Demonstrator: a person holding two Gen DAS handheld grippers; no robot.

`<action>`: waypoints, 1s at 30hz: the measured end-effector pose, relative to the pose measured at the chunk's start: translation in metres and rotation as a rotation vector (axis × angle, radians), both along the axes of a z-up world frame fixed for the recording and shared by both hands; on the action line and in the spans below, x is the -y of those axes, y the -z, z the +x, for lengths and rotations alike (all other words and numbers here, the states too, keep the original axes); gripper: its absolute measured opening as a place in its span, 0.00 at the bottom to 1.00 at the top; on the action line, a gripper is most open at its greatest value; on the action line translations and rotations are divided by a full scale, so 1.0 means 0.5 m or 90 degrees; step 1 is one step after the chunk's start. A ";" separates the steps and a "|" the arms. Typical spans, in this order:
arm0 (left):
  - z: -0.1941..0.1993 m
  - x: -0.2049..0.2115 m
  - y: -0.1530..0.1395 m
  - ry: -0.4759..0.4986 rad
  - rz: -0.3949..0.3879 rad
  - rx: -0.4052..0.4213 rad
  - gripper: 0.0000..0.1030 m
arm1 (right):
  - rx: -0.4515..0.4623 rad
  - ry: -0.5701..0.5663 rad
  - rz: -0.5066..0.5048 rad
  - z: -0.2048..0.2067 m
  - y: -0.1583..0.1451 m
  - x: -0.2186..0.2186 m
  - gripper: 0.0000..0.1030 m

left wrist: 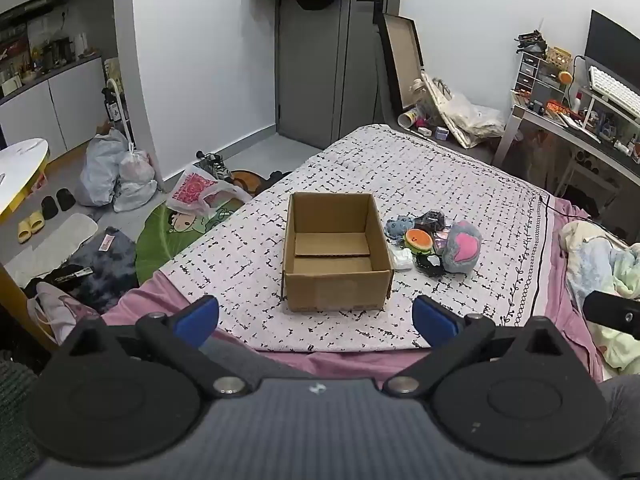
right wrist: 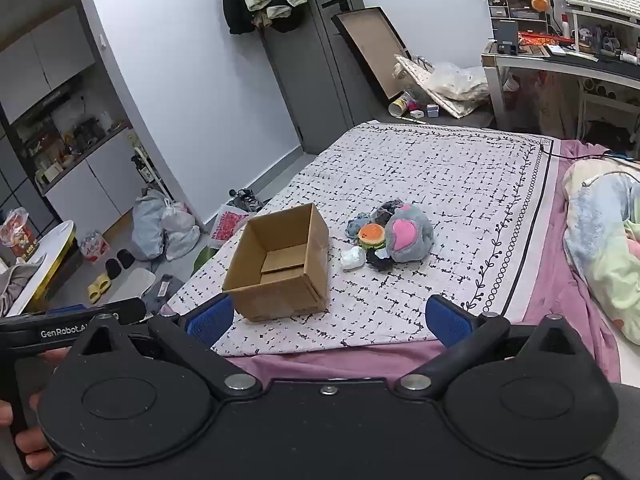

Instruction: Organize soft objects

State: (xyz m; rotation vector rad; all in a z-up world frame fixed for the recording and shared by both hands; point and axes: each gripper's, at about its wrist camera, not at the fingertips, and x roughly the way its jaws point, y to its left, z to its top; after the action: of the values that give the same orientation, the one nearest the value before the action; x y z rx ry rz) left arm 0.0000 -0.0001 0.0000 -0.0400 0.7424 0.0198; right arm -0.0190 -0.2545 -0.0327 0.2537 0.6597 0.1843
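Observation:
An open, empty cardboard box (left wrist: 336, 252) stands on the patterned blanket (left wrist: 440, 184) on the bed; it also shows in the right wrist view (right wrist: 280, 272). To its right lies a pile of soft toys: a grey plush with a pink heart (left wrist: 462, 246) (right wrist: 410, 234), a burger plush (left wrist: 418, 238) (right wrist: 372, 234), a small white one (left wrist: 402, 259) (right wrist: 353, 258), a blue one (left wrist: 398, 226) and dark ones. My left gripper (left wrist: 316, 320) is open and empty, short of the box. My right gripper (right wrist: 330, 320) is open and empty, near the blanket's front edge.
A crumpled duvet (right wrist: 600, 240) lies on the bed's right side. The floor at left holds bags (left wrist: 116, 176), slippers and mats. A desk (left wrist: 580, 128) stands at the far right, a door (left wrist: 320, 60) behind the bed. The left gripper's body (right wrist: 72, 326) shows at the right view's left edge.

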 end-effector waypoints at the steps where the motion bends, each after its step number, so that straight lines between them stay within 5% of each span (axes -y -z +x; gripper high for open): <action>1: 0.000 -0.001 0.000 -0.001 -0.001 -0.001 0.99 | -0.002 0.000 -0.002 0.000 0.000 0.000 1.00; 30: -0.005 0.003 -0.010 0.013 0.005 0.008 0.99 | -0.004 -0.003 -0.025 0.001 -0.006 -0.007 1.00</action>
State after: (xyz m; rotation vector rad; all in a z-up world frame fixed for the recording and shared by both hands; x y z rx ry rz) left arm -0.0025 -0.0013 0.0047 -0.0249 0.7304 0.0035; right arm -0.0185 -0.2508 -0.0295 0.2159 0.6699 0.1751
